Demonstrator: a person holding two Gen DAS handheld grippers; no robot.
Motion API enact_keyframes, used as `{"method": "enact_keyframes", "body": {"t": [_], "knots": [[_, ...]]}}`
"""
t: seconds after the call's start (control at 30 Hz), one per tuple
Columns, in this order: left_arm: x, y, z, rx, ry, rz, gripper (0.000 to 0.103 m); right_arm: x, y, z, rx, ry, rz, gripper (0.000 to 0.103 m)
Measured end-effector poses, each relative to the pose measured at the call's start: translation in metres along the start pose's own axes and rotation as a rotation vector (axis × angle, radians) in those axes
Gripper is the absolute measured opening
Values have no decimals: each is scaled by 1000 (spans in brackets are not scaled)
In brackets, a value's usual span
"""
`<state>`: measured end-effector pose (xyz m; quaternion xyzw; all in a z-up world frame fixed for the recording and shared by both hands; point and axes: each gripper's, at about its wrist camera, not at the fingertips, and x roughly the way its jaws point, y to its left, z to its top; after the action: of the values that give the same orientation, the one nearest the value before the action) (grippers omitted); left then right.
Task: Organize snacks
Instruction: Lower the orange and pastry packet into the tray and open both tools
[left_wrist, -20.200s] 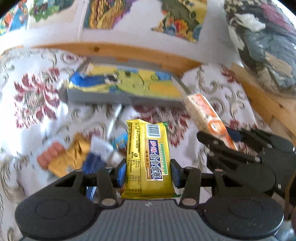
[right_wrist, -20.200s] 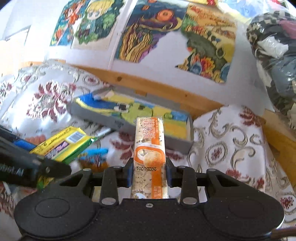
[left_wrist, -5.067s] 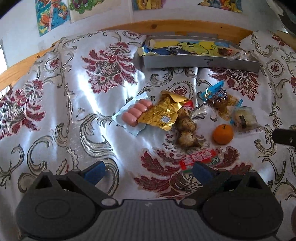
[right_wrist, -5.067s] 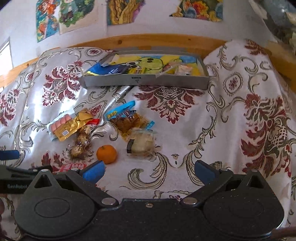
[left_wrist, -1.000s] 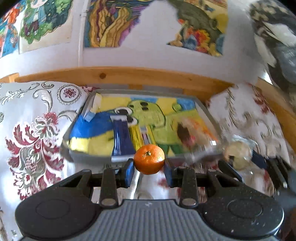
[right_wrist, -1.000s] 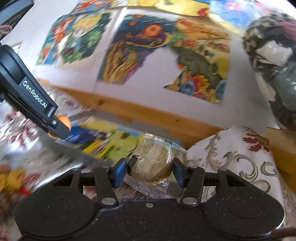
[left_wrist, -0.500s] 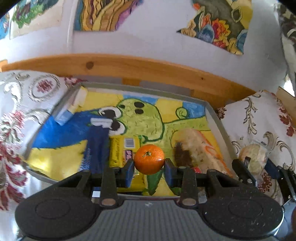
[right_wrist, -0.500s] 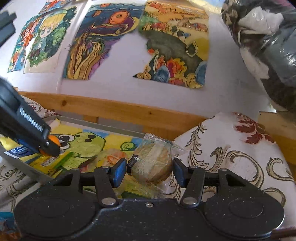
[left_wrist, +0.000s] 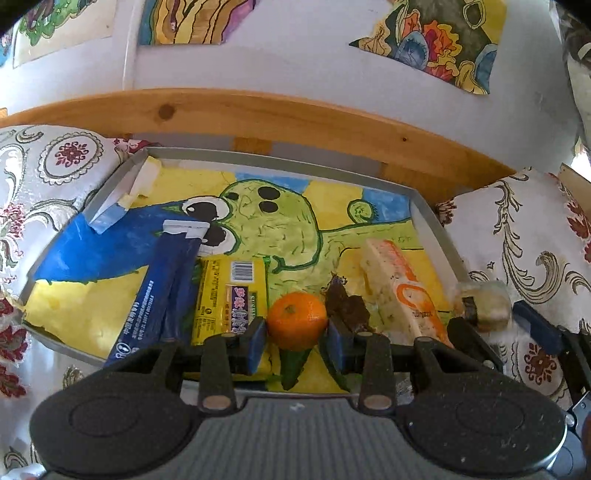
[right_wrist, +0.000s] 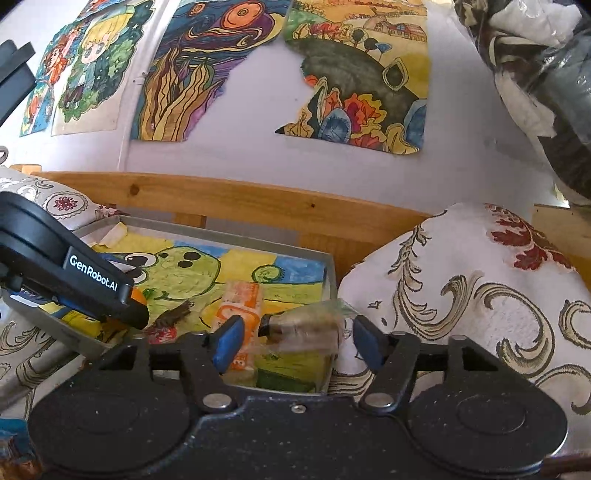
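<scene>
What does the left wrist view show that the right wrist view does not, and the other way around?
Only the left wrist view shows the dark blue packet and the yellow packet lying in the tray, and the whole orange between the left gripper pads.

Only the right wrist view shows the right gripper open around the clear-wrapped cake.

Both show the grey tray and the orange-and-white bar.

The left gripper (left_wrist: 297, 341) squeezes an orange (left_wrist: 296, 320) over the tray (left_wrist: 430, 221). A yellow snack pack (left_wrist: 231, 295) lies at nine o'clock from it.
</scene>
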<state>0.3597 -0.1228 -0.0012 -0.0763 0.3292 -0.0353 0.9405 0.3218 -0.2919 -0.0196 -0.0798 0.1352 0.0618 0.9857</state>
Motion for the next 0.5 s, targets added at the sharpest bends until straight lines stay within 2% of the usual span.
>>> {"method": "enact_keyframes", "body": {"t": [0.07, 0.27, 0.43, 0.5], "knots": [[-2, 0, 0, 0, -9, -1, 42, -1, 0, 1, -2, -5, -1, 75], [-11, 1, 1, -2, -34, 2, 62, -5, -1, 4, 1, -20, -19, 87], [-27, 6, 2, -32, -83, 31, 88, -14, -2, 10, 11, -45, -40, 101], [-35, 8, 2, -46, -111, 43, 95, -19, -3, 13, 24, -60, -45, 102]]}}
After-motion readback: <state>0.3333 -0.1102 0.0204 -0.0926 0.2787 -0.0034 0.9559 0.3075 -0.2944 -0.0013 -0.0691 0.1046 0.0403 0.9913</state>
